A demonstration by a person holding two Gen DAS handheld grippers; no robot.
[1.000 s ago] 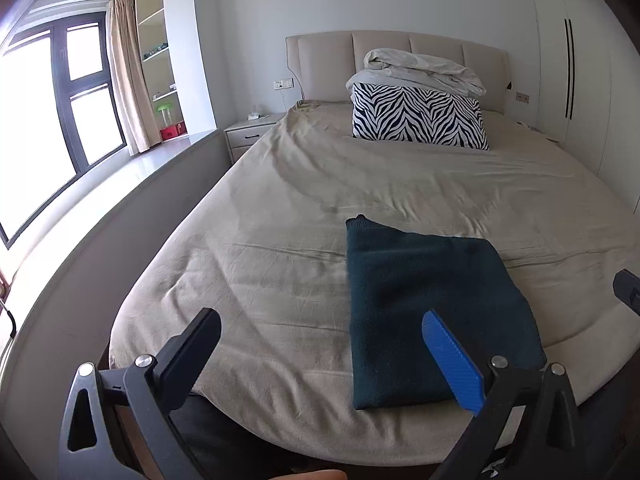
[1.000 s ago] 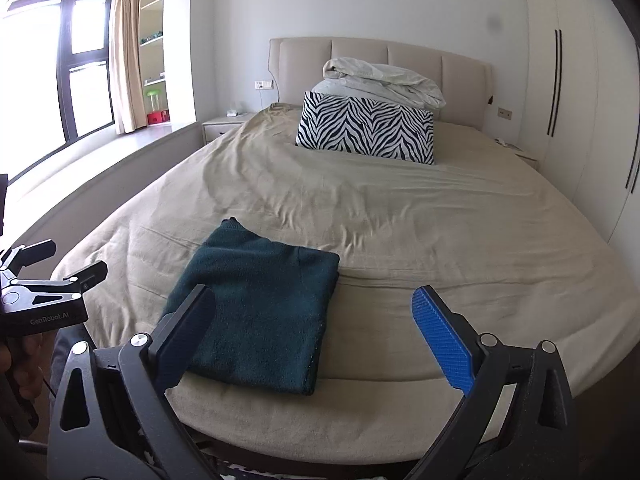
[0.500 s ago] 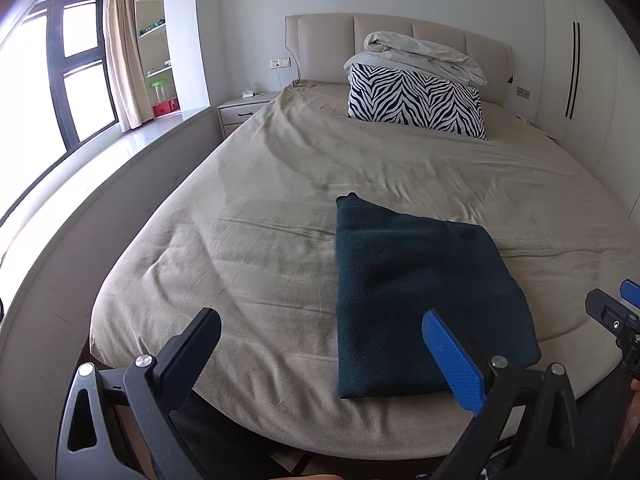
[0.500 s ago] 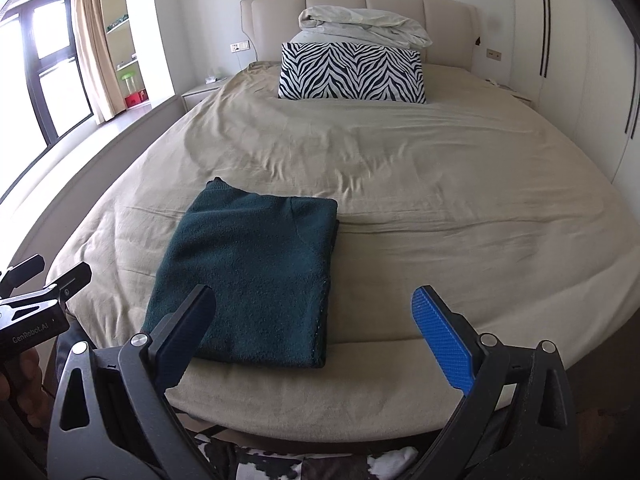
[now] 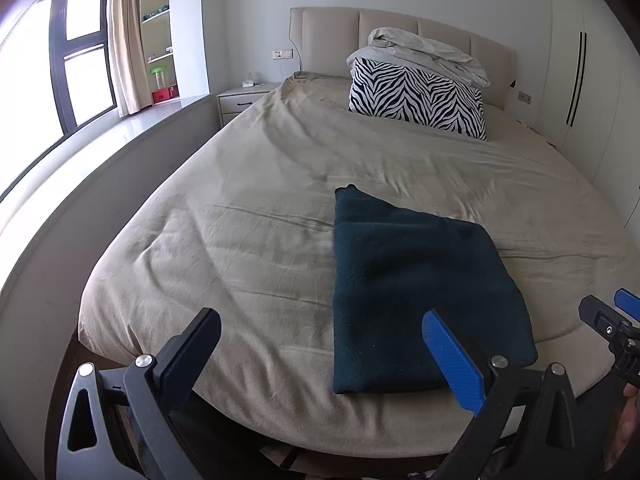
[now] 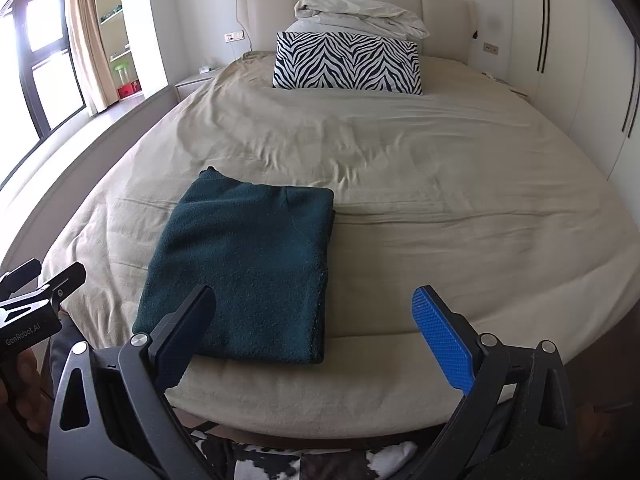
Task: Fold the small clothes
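wrinkled beige bedsheet (image 6: pixel 400 184) stretching across a wide bed, zebra-striped pillow (image 6: pixel 347 62) leaning by the padded headboard (image 6: pixel 352 4). lying flat near the foot edge: fuzzy dark-teal garment (image 6: pixel 244 268), folded into a neat rectangle. hovering apart from it, gaping wide and gripping nothing: left gripper (image 5: pixel 324 354) and right gripper (image 6: pixel 316 330).

Counted: one folded dark-teal fleece garment (image 6: pixel 244 264), one zebra-striped rectangular pillow (image 6: pixel 347 61), one crumpled off-white duvet (image 6: pixel 360 14), two black two-finger grippers, left (image 5: pixel 324 354) and right (image 6: pixel 316 332).
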